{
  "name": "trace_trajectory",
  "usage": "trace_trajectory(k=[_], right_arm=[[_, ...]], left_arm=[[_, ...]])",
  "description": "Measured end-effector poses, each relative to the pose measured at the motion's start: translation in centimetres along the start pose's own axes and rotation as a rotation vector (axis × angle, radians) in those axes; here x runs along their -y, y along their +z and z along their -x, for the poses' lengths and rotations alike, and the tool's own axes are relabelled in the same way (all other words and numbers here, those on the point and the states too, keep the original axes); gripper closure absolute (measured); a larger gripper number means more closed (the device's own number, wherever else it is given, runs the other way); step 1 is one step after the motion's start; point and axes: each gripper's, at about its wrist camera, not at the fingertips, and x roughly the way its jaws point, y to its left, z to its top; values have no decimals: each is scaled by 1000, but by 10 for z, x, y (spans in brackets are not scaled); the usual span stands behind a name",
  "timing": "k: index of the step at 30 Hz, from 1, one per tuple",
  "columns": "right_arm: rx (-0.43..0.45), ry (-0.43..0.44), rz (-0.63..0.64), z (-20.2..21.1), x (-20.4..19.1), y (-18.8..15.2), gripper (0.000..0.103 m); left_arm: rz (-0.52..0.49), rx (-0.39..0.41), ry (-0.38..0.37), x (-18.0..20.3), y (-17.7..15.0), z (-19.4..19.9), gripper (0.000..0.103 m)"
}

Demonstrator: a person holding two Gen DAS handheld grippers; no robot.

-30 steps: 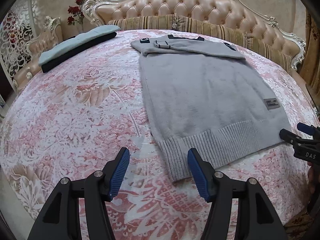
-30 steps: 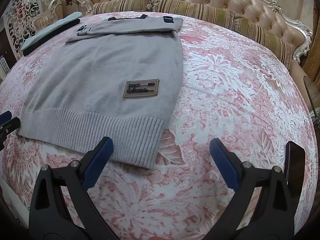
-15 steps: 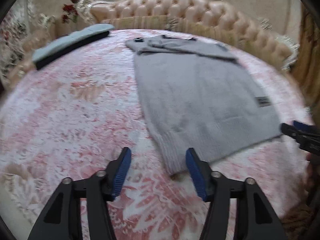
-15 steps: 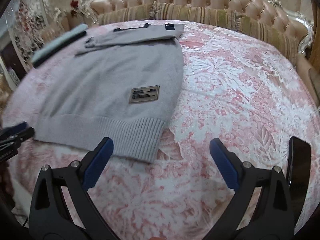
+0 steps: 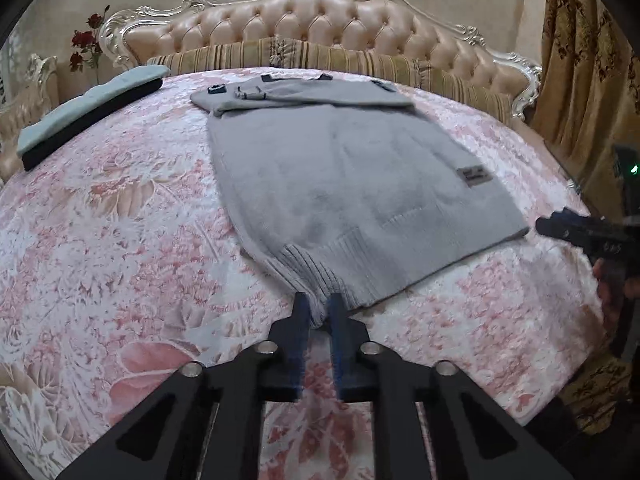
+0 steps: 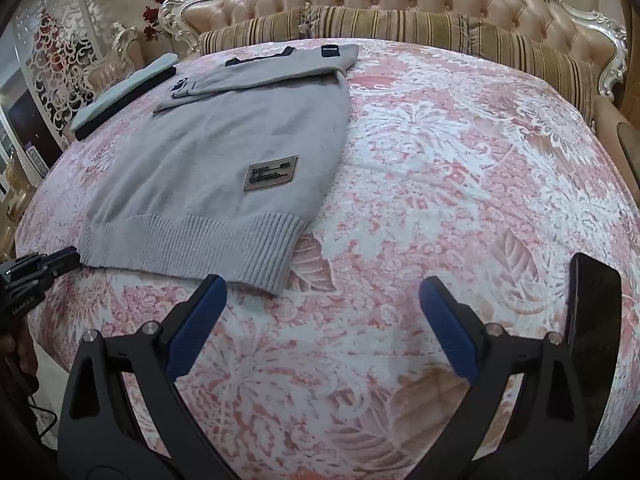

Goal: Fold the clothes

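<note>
A grey knit sweater [image 5: 340, 184] lies flat on the pink floral bedspread [image 5: 120, 220], its sleeves folded across the top and its ribbed hem toward me. My left gripper [image 5: 318, 304] has its jaws closing on the hem's near left corner, and the pads pinch the knit. In the right wrist view the sweater [image 6: 224, 152] is at the left, with the left gripper [image 6: 60, 260] at its far hem corner. My right gripper [image 6: 322, 292] stands open above the bedspread, its left finger [image 6: 200, 320] just below the hem's right corner, with nothing between the jaws. It also shows in the left wrist view, right gripper [image 5: 560, 226].
A folded pile of light-blue and dark clothes [image 5: 88, 116] lies at the bed's far left. Striped pillows [image 5: 320, 56] and a tufted headboard [image 5: 320, 16] close the far side. A dark phone [image 6: 592, 320] lies on the bedspread by my right gripper. A curtain [image 5: 580, 60] hangs at the right.
My left gripper went from open around the hem corner to shut on it. The right gripper shifted slightly to the right, staying open.
</note>
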Motion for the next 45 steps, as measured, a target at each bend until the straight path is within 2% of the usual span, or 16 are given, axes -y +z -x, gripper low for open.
trace_trajectory(k=[6,9,11,13,20,22,24,27,29,34,36,39,40,41,43,45], right_arm=[[5,59,28,-2,-11,-3,6],[11,44,78,-8,-23,-4,6],[5,34,116,-11,-30,-5,11],[-5,21,145,-15,-35,-4,22],[-19,-23,157,-24,-38,5,26],[-14,-48,146,-26,-36,9,36],[-5,-86,115,-26,-29,15,48],[50,-165,80,-17,-17,21,49],[49,-171,67,-15,-11,23,50],[22,-172,27,-22,3,18,67],[15,-160,23,-24,5,18,69],[18,-163,25,-20,5,18,68],[22,-174,24,-17,7,20,67],[23,-178,26,-13,9,23,65],[49,-173,21,-6,13,31,45],[94,-171,37,-2,14,49,39]], left_arm=[[22,65,-55,-7,23,22,95],[21,103,-49,-8,41,27,95],[21,126,-45,-10,52,29,95],[22,141,-38,-11,61,29,95],[38,170,-34,-15,77,29,95],[44,176,-31,-17,79,30,95],[49,178,-25,-20,78,32,95],[57,171,-27,-22,70,35,95],[67,146,-39,-24,58,35,95],[96,38,-50,-28,15,23,95],[91,-3,-40,-25,3,14,95],[85,-5,-21,-22,-6,16,88],[87,-3,-19,-23,-8,19,83],[84,3,-12,-26,-8,23,70],[69,22,7,-31,-2,31,60],[41,69,43,-39,20,34,60]])
